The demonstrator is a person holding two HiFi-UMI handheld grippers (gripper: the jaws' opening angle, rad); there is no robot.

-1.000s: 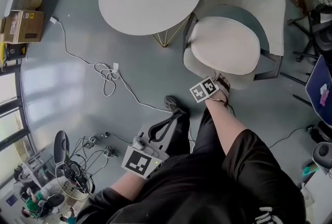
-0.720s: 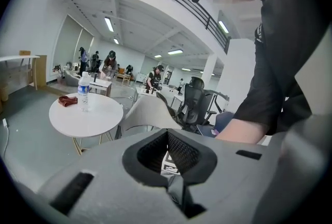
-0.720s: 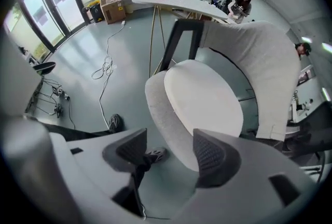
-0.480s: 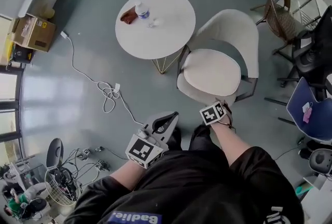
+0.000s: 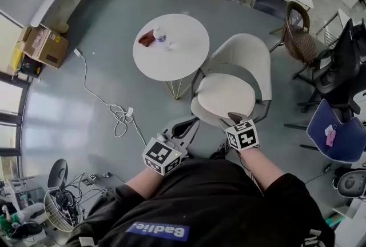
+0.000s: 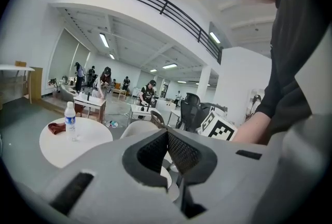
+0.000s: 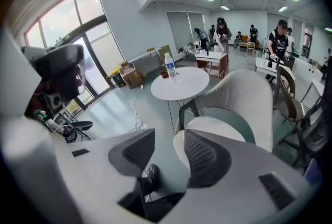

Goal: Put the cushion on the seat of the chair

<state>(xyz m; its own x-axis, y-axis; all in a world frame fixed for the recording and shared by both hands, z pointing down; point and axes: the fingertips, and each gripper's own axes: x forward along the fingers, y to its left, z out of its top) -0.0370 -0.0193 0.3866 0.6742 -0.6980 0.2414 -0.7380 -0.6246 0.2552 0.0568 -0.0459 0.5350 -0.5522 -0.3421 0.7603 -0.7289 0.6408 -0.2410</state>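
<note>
Looking down, we see the cushion lying flat on the seat of the chair, as the task wants. Our left gripper has its jaws closed on nothing. Our right gripper has jaws that have just been closing, yet they stand apart and empty, likely because nothing needs carrying. On the bench, the label of the bottle is too small to read.

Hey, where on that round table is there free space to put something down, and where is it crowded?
The round table is bare over its near and right side, from the water bottle to the edge beside the chair. Crowded: its far left, where bottle and red cloth sit side by side.
</note>
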